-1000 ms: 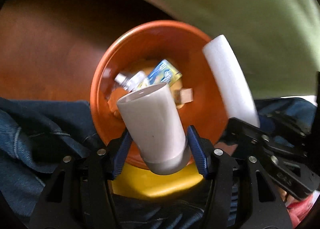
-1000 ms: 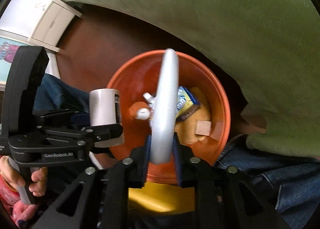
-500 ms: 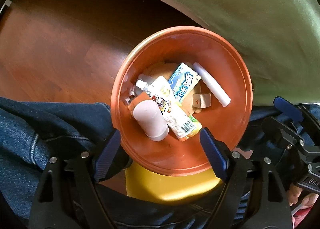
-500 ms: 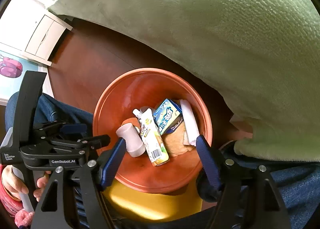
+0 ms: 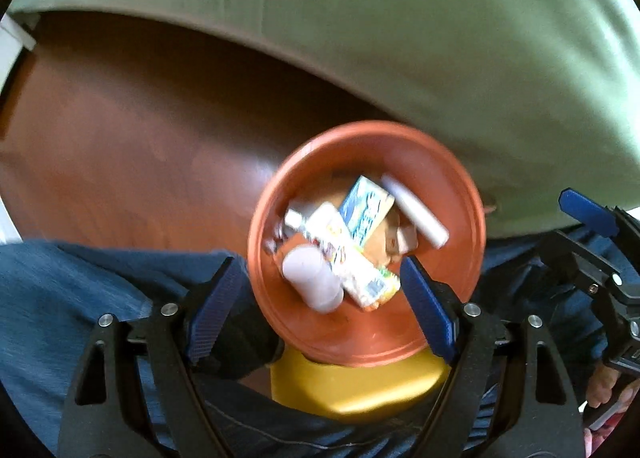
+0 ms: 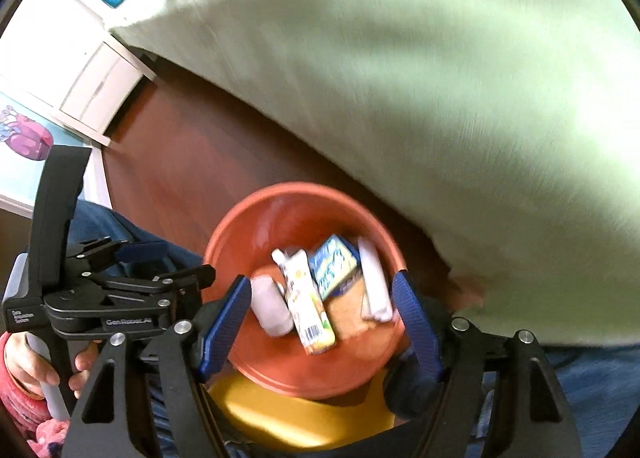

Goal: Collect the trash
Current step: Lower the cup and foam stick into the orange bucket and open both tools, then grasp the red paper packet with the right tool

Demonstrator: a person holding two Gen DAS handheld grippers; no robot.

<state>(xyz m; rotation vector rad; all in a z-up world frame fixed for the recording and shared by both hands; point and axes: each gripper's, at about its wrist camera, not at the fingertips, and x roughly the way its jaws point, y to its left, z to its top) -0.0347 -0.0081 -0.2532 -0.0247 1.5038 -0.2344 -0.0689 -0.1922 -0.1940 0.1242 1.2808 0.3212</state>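
- Left gripper (image 5: 320, 298) and right gripper (image 6: 320, 320): jaws apart, nothing between them, both above the orange bin (image 5: 460, 298).
- Trash lies inside the bin: white cup (image 5: 312, 278), pouch (image 5: 348, 258), blue carton (image 5: 366, 207), white tube (image 5: 414, 209).
- Risk: the bin stands between the person's knees (image 5: 80, 290); a leg shift could tip it.
- Risk: the two grippers hang close together and could collide.

The left hand-held gripper (image 6: 132, 258) reads "GenRobot.AI" and "Data Acquisition System"; the trash packaging print is blurred.
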